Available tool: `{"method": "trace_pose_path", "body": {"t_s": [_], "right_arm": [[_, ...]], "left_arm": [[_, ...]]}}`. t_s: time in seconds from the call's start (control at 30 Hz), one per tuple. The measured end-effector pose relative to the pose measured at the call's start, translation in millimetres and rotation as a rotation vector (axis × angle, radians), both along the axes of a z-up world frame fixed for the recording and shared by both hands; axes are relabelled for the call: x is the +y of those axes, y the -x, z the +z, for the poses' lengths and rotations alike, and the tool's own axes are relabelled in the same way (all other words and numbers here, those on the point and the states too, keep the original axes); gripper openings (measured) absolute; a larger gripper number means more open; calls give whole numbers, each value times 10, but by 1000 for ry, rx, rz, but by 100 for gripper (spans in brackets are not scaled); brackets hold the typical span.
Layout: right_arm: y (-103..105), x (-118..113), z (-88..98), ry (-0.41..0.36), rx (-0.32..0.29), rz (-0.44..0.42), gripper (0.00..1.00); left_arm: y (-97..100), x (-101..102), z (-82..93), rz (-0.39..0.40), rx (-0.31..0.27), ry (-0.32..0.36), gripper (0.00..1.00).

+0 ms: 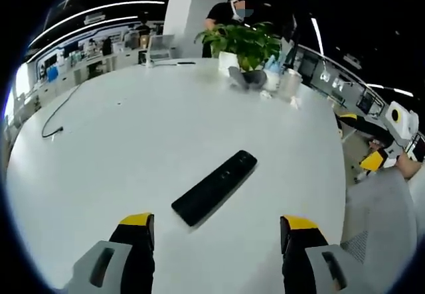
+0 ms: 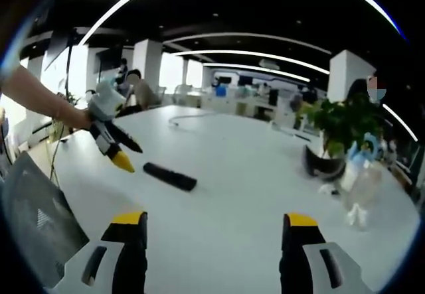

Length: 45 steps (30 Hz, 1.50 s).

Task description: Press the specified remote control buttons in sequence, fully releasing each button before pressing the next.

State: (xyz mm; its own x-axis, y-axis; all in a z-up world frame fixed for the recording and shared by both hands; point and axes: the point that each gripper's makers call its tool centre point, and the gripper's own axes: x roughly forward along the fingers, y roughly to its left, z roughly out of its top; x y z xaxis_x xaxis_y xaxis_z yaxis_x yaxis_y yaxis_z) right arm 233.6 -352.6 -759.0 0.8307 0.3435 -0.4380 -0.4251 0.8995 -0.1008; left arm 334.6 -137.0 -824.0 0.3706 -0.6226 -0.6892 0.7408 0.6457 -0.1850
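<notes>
A long black remote control (image 1: 216, 186) lies flat on the white table (image 1: 133, 128), its length running diagonally. In the left gripper view my left gripper (image 1: 218, 231) is open, and its yellow-tipped jaws stand wide apart just short of the remote's near end. My right gripper (image 1: 380, 156) enters at the far right, off the table edge. In the right gripper view the remote (image 2: 170, 176) lies left of centre, well ahead of my open right gripper (image 2: 216, 231). A hand holds my left gripper (image 2: 118, 149) just left of the remote, jaws apart and empty.
A potted plant (image 1: 242, 42), a dark bowl-like object (image 1: 249, 78) and clear bottles (image 1: 289, 81) stand at the table's far side. A black cable (image 1: 56, 118) trails on the left. A grey mesh chair (image 1: 375, 227) stands by the table edge. A person (image 1: 229, 12) stands behind the plant.
</notes>
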Motion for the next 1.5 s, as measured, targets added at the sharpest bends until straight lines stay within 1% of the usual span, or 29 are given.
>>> {"method": "trace_pose_path", "body": {"t_s": [0.13, 0.3, 0.5, 0.7, 0.77, 0.83, 1.0, 1.07, 1.17, 1.3, 1.33, 1.4, 1.5], "right_arm": [[4, 3, -6, 1, 4, 1, 82], [8, 9, -22, 4, 12, 5, 81], [12, 6, -37, 10, 20, 5, 81], [12, 3, -49, 15, 26, 5, 80], [8, -2, -40, 15, 20, 2, 80], [12, -2, -53, 14, 28, 2, 80], [15, -3, -61, 20, 31, 4, 80], [17, -6, -65, 20, 33, 3, 79], [16, -16, -65, 20, 34, -2, 78], [19, -28, -72, 19, 40, -7, 78], [15, -17, -61, 11, 35, -4, 79], [9, 29, -14, -14, 14, 10, 81], [12, 41, -20, -1, 15, 19, 80]], "left_arm": [[-38, -31, 3, -29, -3, -13, 80], [-101, -57, -3, -48, 13, -13, 80], [-173, -46, -80, -69, 35, -39, 78], [-170, -62, -175, -91, 51, -60, 77], [-159, -68, -217, -119, 46, -85, 77], [-163, -74, -236, -133, 44, -95, 76], [-222, -84, -261, -142, 49, -107, 76], [-238, -87, -284, -149, 49, -113, 74], [-228, -93, -323, -180, 49, -141, 72], [-226, -109, -350, -195, 57, -150, 70], [-232, -115, -342, -201, 49, -150, 69], [-221, -116, -340, -208, 53, -158, 68], [-225, -99, -350, -233, 45, -184, 65]]}}
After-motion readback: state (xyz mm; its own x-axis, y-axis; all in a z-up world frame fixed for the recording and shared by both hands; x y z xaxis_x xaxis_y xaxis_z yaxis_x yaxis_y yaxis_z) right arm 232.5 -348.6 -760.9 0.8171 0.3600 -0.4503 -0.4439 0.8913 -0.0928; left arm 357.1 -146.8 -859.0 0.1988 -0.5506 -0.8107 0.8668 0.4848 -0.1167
